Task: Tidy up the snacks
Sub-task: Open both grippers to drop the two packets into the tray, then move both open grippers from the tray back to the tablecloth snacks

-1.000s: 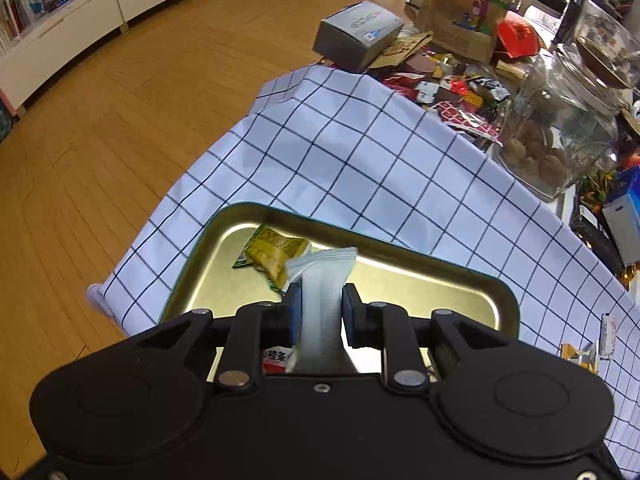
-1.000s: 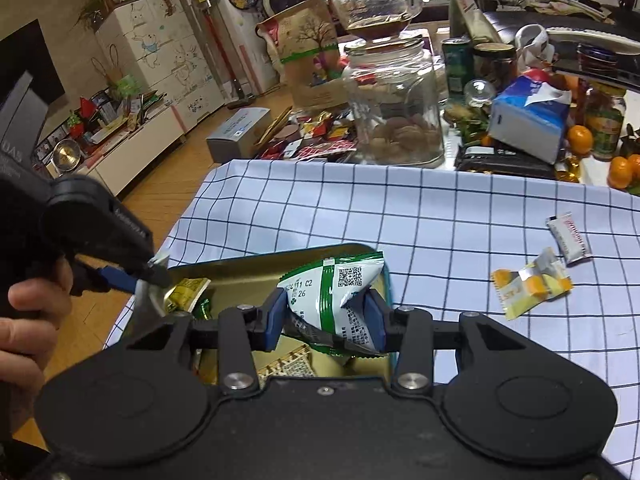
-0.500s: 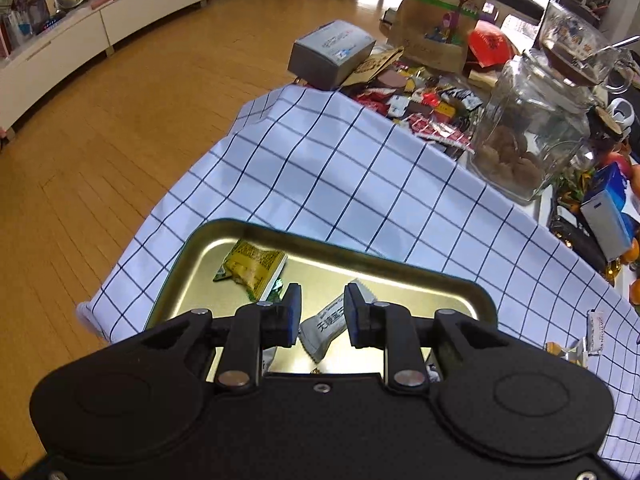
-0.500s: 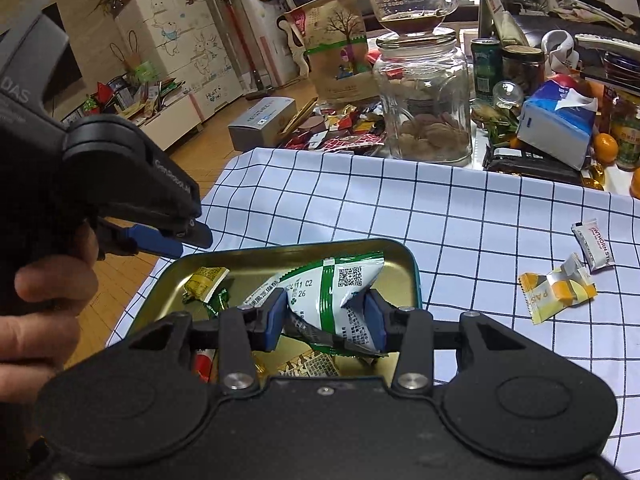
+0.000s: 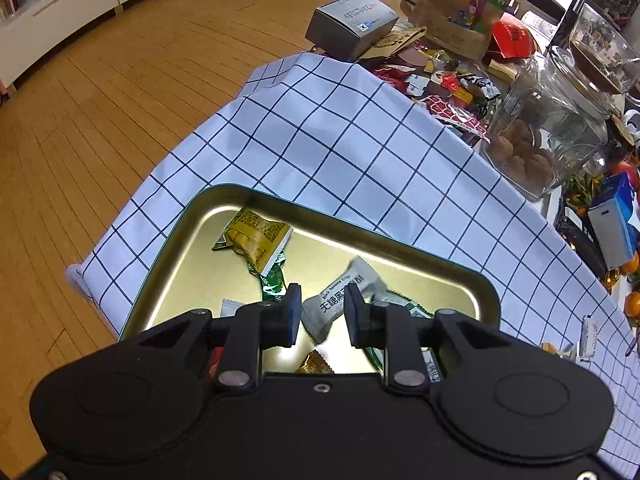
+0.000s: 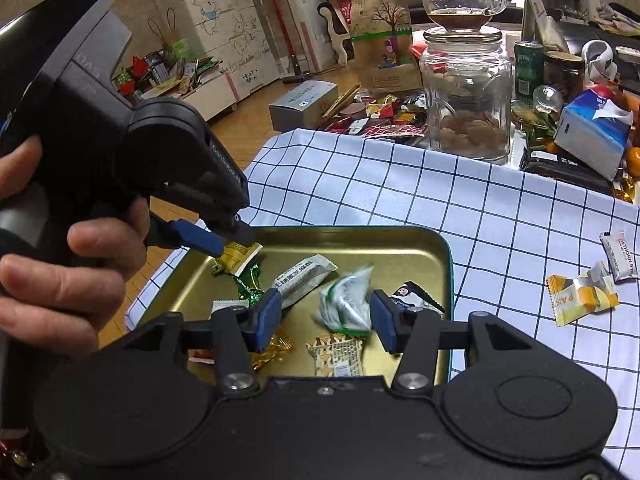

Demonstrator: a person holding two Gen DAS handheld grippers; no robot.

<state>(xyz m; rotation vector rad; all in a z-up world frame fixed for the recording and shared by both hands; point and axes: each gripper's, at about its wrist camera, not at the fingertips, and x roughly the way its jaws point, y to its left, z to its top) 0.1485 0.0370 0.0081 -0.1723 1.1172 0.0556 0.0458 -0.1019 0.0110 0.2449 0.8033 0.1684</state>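
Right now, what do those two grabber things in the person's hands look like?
Both are black plastic. The right gripper has two blue pads on black fingers, silver screws and round humps. The left gripper has a chunky black body with white lettering and blue pads too.

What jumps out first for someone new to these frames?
The gold tray at the near edge of the checked cloth, littered with wrapped snacks. The right hand-held gripper has just opened, a green-and-white packet loose between its jaws. Behind stands a tall glass jar.
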